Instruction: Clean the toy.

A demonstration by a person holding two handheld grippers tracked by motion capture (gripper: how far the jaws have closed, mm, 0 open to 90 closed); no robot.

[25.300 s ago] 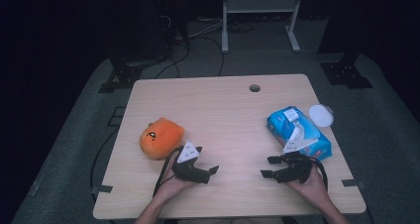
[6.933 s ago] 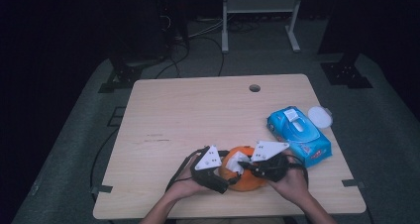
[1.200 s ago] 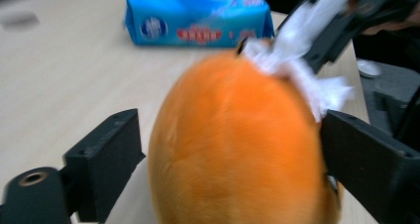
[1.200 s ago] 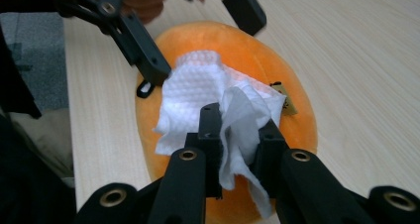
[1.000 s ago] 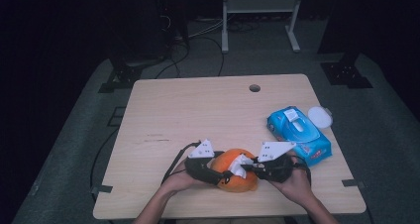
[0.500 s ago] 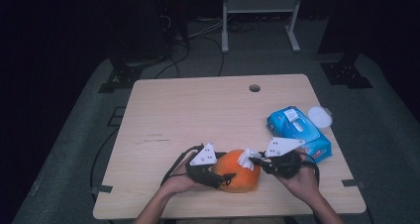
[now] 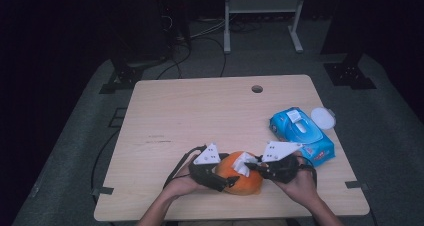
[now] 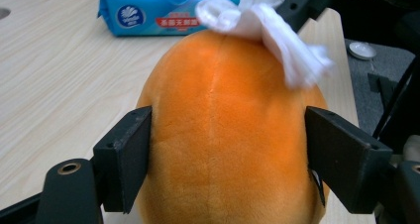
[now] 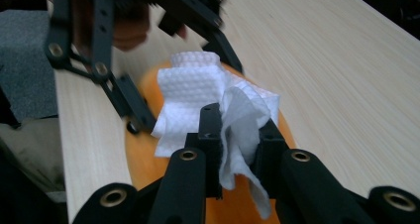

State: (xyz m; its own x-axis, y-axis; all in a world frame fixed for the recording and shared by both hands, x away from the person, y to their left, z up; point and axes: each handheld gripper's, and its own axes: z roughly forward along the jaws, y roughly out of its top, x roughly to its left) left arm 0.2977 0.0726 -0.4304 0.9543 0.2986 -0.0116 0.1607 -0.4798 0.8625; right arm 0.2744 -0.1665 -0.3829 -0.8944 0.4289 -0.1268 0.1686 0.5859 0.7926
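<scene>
The right tongs (image 9: 236,135) pinch a crumpled white wipe (image 9: 208,92) against the top of the orange plush toy (image 8: 223,135). The left tongs (image 8: 237,154), jaws just opening, straddle the toy's sides loosely. It sits at the counter's (image 7: 200,111) near edge, near a blue wipe pack (image 7: 300,133).

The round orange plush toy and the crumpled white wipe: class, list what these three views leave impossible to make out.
- Round orange plush toy: its front side, turned from the camera in the left gripper view; covered by both grippers in the high view.
- Blue wipe packet: top cut off by the left gripper view's edge; label print too small.
- Left gripper: blurred in the right gripper view.
- Crumpled white wipe: lower end hidden behind the right gripper.
</scene>
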